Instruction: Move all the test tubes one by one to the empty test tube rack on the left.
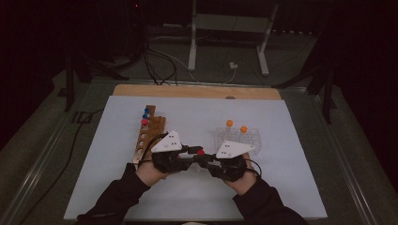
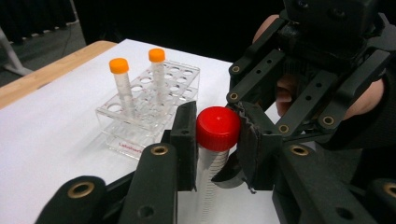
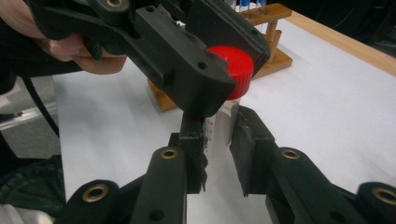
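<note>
Your left tool [image 2: 215,140] is clamped on the red cap [image 2: 217,128] of a clear graduated tube [image 2: 209,179], one pad on each side of the cap. Your right tool [image 3: 219,144] grips the body of that same tube [image 3: 223,123] below the cap [image 3: 235,70], its pads pressed against the clear wall. Both tools meet over the middle of the white surface [image 1: 103,173], with the tube upright between them, lifted off the surface; the red cap [image 1: 201,152] shows at their junction in the high view. Beyond your right tool stands a clear plastic rack [image 1: 237,137] holding two orange-capped tubes [image 1: 229,123]. Beyond your left tool sits a wooden rack [image 1: 149,133] carrying blue- and red-capped tubes [image 1: 146,112] at its far end.
</note>
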`<state>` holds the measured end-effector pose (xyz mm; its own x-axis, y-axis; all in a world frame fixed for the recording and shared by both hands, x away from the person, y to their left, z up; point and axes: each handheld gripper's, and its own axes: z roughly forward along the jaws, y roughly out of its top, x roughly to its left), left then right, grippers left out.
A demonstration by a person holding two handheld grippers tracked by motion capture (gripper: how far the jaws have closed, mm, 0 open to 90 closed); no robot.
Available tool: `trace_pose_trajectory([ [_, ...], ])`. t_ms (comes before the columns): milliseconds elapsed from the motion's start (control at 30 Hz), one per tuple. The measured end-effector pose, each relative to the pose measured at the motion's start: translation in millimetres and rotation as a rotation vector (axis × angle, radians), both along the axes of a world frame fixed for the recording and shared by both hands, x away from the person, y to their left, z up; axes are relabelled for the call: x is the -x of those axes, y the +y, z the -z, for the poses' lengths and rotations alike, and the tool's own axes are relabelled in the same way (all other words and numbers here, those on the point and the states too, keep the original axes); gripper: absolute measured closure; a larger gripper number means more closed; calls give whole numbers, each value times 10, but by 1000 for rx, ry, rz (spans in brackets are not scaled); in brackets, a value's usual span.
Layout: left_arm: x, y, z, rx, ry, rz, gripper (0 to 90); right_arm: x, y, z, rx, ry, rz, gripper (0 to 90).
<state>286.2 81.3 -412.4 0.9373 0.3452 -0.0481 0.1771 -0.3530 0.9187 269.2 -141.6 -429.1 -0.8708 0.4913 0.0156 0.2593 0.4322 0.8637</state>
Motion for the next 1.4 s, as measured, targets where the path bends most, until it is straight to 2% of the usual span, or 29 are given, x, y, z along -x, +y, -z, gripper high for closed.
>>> trace_pose_trajectory([
  [100, -15, 41, -29, -3, -9, -17, 714, 5, -20, -17, -11, -9, 3, 692],
  [200, -46, 130, -74, 13, -5, -43, 715, -7, -59, -41, -23, -10, 11, 633],
  [300, -67, 233, -149, 7, -26, -71, 716, -12, -98, -61, -40, -9, 25, 587],
  [600, -114, 669, -439, 35, -75, -210, 716, -33, -201, -99, -78, -19, 77, 372],
  [767, -158, 844, -478, 37, -87, -270, 716, -37, -232, -121, -93, -24, 113, 198],
  [900, -225, 998, -466, 38, -83, -329, 716, -46, -261, -130, -120, -27, 137, 107],
  [933, -237, 1026, -460, 41, -80, -342, 716, -54, -275, -128, -129, -20, 120, 40],
  [967, -252, 1063, -453, 39, -78, -355, 716, -55, -279, -128, -129, -16, 116, 18],
  [1167, -334, 1267, -425, 30, -83, -440, 716, -49, -309, -137, -151, -16, 104, 0],
  [1233, -359, 1335, -412, 21, -88, -473, 716, -38, -307, -147, -143, -29, 98, 0],
  [1400, -429, 1467, -335, 29, -70, -527, 716, -29, -306, -154, -145, -32, 90, 0],
])
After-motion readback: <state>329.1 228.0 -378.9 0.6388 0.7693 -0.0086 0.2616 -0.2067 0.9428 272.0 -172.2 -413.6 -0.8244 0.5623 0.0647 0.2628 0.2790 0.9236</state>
